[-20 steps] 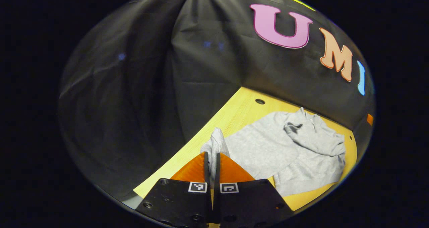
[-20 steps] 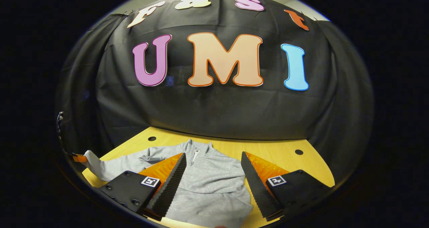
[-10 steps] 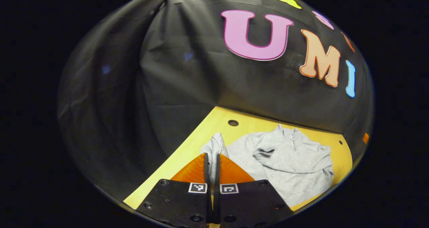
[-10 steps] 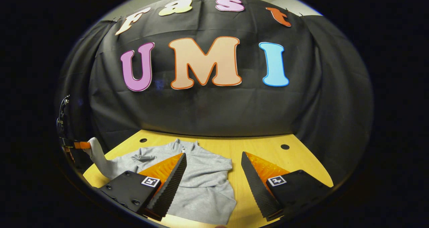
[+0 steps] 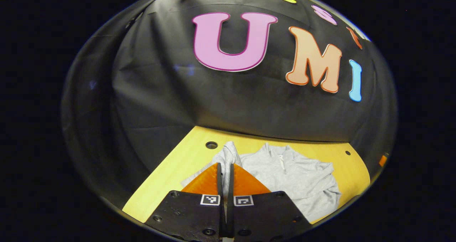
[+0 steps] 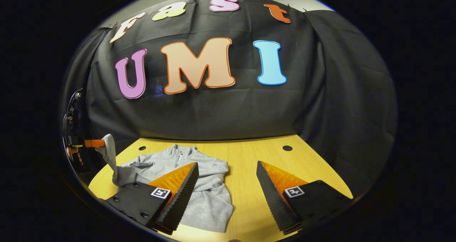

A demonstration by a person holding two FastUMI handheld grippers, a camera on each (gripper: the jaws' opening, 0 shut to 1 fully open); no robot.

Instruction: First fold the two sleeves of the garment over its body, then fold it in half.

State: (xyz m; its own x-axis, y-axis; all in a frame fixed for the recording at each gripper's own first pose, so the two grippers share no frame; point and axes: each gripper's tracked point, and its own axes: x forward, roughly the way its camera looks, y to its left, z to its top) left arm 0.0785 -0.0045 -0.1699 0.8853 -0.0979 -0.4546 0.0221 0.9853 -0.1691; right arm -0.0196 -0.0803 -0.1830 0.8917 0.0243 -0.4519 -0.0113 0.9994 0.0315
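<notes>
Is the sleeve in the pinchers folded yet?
Not yet. The left gripper holds the sleeve up off the table, hanging beside the sweater.

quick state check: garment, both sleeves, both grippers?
Grey zip-neck pullover: lying on the wooden table, not folded in half.
Its sleeve: pinched at the cuff, lifted off the table.
Other sleeve: folded over the body.
Left gripper: shut on the sleeve.
Right gripper: open, holding nothing.

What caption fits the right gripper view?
Right gripper open above table; left gripper lifts sweater sleeve.
</notes>
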